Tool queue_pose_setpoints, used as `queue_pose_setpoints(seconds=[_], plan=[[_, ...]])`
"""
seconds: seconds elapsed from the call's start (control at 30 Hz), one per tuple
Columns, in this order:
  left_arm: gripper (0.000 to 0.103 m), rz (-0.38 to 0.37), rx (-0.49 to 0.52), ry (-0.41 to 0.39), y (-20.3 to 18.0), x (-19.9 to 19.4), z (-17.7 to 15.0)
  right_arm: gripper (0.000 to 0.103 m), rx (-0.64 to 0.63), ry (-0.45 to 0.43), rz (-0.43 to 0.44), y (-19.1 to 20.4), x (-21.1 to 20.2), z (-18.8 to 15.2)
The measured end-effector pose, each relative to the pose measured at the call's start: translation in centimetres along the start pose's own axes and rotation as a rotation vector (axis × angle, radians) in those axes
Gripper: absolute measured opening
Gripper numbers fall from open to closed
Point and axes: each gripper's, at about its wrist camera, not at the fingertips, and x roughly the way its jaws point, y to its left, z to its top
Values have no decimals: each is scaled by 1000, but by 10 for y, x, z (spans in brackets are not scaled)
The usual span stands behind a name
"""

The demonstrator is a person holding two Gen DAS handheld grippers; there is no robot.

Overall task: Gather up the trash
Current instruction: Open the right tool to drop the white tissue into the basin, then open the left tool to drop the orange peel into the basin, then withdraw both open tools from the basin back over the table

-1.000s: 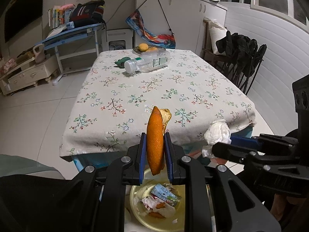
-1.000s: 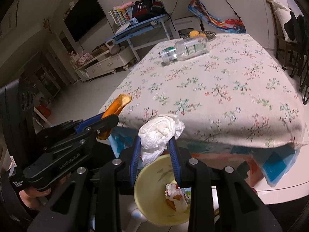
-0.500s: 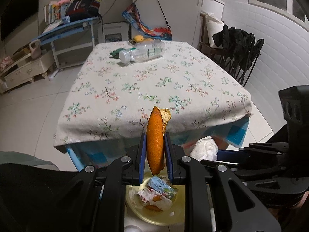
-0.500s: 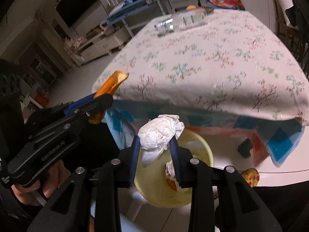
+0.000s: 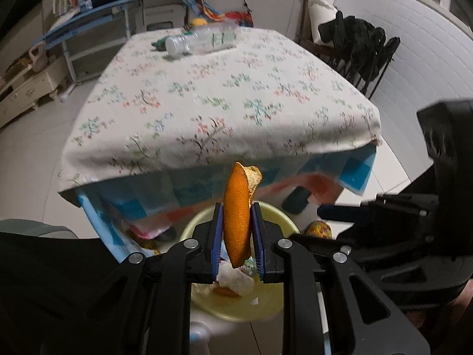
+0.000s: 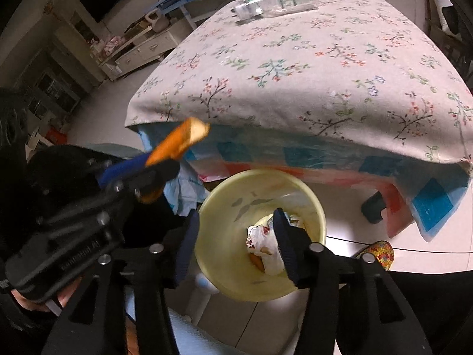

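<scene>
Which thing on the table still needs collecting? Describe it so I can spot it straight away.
Start at the table with the flowered cloth and look to its far end. There a clear plastic bottle lies on its side, white cap toward the left. It is the only see-through thing, longer than the orange fruit behind it.

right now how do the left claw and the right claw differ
The left claw is shut on an orange peel; the right claw holds nothing, and its jaws are opening. The left claw's jaws stand narrow against the peel; the right claw's jaws stand wide apart, with the yellow bin showing between them. Both point down toward that bin beside the table.
</scene>
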Motion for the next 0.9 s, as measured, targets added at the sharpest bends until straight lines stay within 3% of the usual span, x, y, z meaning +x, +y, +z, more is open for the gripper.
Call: queue_pose_setpoints(seconds=[0.17, 0.33, 0.47, 0.57, 0.77, 0.9], plan=[[18, -22, -2, 54, -2, 9, -5, 60, 35, -34, -26, -7, -6, 2], [41, -37, -10, 73, -4, 11, -6, 63, 95, -89, -26, -18, -17, 4], [45, -40, -5, 51, -6, 6, -5, 64, 118, -132, -25, -20, -24, 7], [47, -36, -7, 5, -6, -2, -1, 64, 123, -166, -21, -21, -30, 10], [60, 45, -42, -191, 8, -34, 18, 68, 129, -257, -2, -22, -47, 21], [62, 68, -109, -215, 33, -35, 42, 70, 126, -249, 16, -20, -41, 33]])
